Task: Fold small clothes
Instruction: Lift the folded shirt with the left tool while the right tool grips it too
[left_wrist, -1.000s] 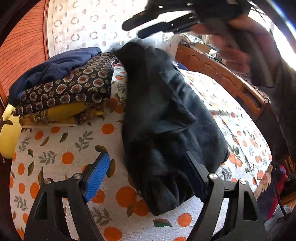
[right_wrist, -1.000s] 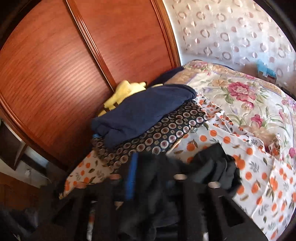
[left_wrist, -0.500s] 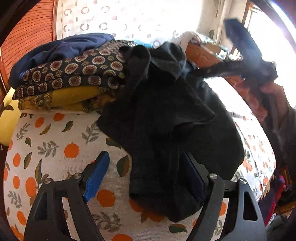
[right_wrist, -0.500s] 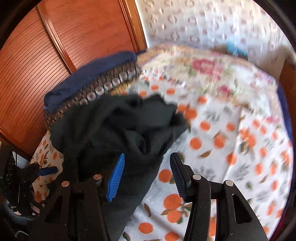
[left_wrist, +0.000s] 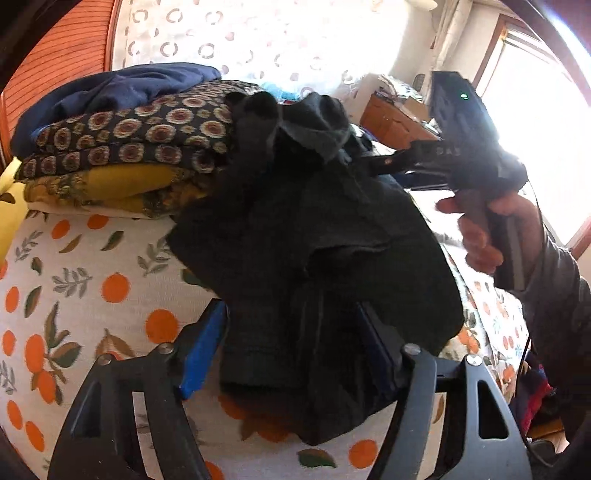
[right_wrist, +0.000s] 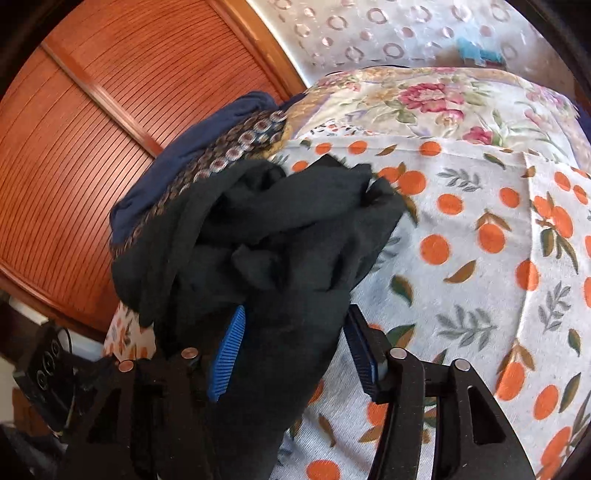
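The black garment (left_wrist: 314, 240) lies bunched on the orange-print bedsheet (left_wrist: 92, 288), leaning on the stack of folded clothes (left_wrist: 122, 147). The left claw (left_wrist: 291, 347) has been closing around its near edge; the right claw (right_wrist: 291, 350) has been opening, cloth between its pads.

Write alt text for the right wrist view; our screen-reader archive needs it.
A crumpled black garment lies on a bedsheet printed with oranges, its near end between the right gripper's blue-padded fingers. Behind it sits a stack of folded clothes beside a wooden wardrobe door.
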